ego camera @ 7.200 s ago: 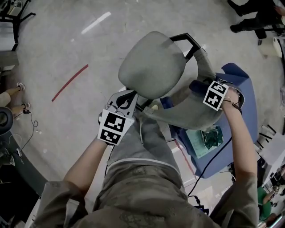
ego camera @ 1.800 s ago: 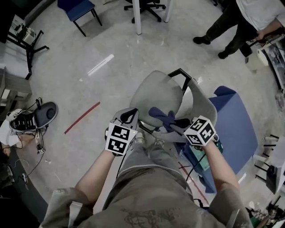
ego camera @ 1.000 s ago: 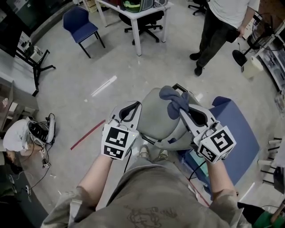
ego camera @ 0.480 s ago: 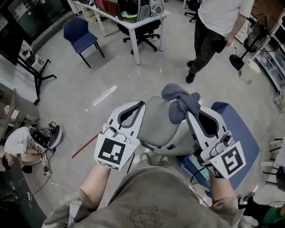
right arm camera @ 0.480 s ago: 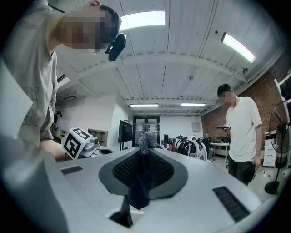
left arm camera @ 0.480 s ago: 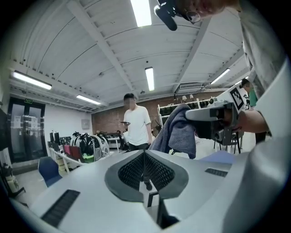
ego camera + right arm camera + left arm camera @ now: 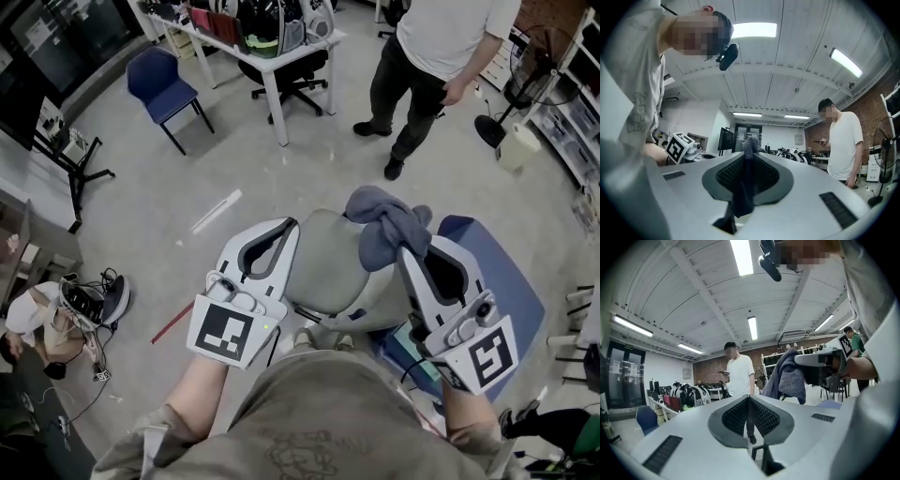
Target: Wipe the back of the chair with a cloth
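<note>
While your right gripper [image 7: 408, 251] holds the cloth [image 7: 380, 217] above the chair [image 7: 328, 267], fingers clamped on one fold, and your left gripper [image 7: 286, 228] waits beside the chair, fingers closed on nothing, the dangling bulk could tug free and fall.

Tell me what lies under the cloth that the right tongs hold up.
Under the cloth, pinched in the right tongs, sits the grey chair; much of it shows to the left. The cloth covers the part of the chair directly below, so that cannot be seen.
</note>
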`<state>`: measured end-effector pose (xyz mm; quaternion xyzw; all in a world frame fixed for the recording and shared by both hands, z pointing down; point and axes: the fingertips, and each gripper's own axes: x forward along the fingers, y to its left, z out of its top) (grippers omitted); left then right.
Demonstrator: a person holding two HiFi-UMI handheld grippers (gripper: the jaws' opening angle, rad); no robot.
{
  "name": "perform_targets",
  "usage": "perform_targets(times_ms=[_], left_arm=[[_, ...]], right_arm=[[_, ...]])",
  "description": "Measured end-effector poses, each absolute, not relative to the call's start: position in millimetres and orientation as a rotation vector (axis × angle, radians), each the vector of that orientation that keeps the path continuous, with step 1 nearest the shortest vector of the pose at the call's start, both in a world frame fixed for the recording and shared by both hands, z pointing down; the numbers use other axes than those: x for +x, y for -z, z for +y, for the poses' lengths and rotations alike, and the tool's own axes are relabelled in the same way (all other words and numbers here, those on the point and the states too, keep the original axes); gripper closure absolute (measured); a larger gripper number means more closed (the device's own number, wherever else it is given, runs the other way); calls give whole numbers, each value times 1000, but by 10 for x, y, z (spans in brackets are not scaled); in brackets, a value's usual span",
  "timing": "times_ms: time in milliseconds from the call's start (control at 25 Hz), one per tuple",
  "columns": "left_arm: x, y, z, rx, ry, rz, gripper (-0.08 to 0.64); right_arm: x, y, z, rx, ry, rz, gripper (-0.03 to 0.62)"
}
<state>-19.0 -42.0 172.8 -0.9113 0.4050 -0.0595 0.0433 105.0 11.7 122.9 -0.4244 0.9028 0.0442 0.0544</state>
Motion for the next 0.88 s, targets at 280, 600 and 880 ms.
perform_targets(times_ms=[280,600,880], left_arm=[[-132,-1663,-398,-2761,182,1233,541],[-60,-1743,-363,-2754,226,1243,541],[-10,-1813,-370,-2747,268,1255,541]], right_arm=[[1213,-1281,96,-1341,-109,2731,531],[1284,-1364,120,-1341,-98,2752,531],[1363,-1365,112,-1336,-96,2752,529]])
